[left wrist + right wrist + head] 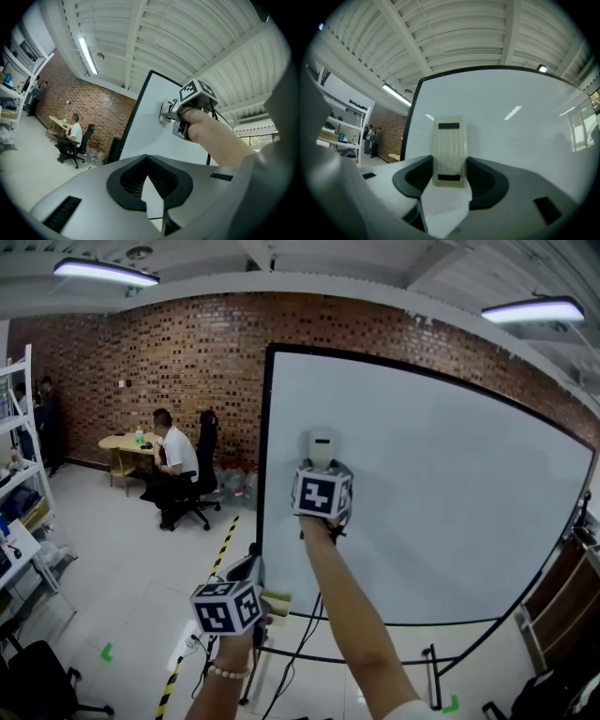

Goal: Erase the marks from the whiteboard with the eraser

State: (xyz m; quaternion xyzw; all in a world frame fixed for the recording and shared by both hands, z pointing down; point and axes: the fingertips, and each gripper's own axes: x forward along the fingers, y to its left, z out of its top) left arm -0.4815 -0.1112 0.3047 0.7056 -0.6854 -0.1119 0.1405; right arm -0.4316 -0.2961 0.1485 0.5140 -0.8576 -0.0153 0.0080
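Right tool [450, 164] clamps the cream eraser [450, 140] flat against the whiteboard [520, 136] ahead; left tool [147, 159] closed, empty, away from board.

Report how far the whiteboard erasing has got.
Done: the whiteboard shows no marks in any view. In hand: the right gripper has its jaws shut on the eraser, held up at the board's left part. The left gripper hangs low, jaws together, empty. Left: nothing visible to wipe, so probably only a last check.
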